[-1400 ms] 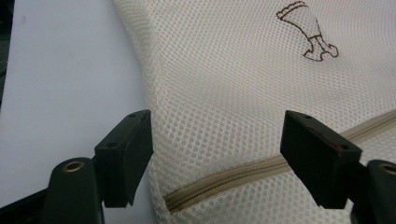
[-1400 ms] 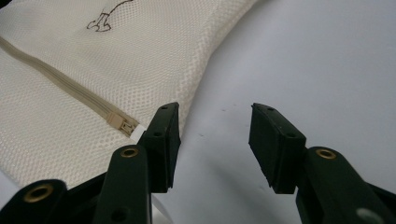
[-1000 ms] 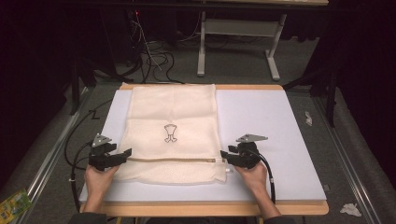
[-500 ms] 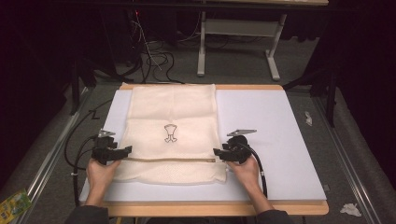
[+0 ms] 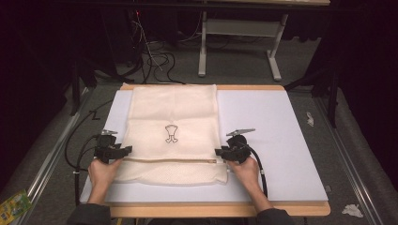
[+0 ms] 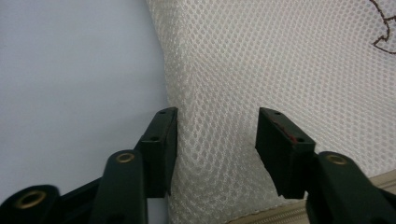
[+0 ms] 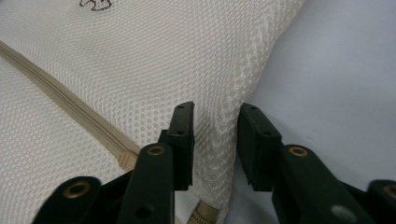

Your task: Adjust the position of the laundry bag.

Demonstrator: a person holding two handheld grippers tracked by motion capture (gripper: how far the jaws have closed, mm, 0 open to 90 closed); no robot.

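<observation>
A cream mesh bag (image 5: 173, 108) with a small dark emblem (image 5: 171, 133) lies flat on the pale board (image 5: 267, 126). A tan zipper (image 5: 169, 160) runs across its near end. My left gripper (image 5: 126, 151) sits at the bag's left edge just above the zipper. Its jaws have just been closing and stand apart with mesh (image 6: 217, 126) between them. My right gripper (image 5: 219, 152) sits at the bag's right edge. Its jaws have also just been closing, and a narrow gap holds the edge seam (image 7: 224, 140). The zipper end (image 7: 70, 105) lies beside the right gripper.
The board rests on a wooden table (image 5: 211, 209). Bare board lies to the right of the bag. On the floor are cables (image 5: 150, 56), a metal table frame (image 5: 239, 42), paper scraps (image 5: 309, 118) and a green packet (image 5: 14, 206).
Both pairs of jaws have narrowed around the bag's side edges. The right gripper has shifted a little left onto the bag's edge. The left hand has hardly moved.
</observation>
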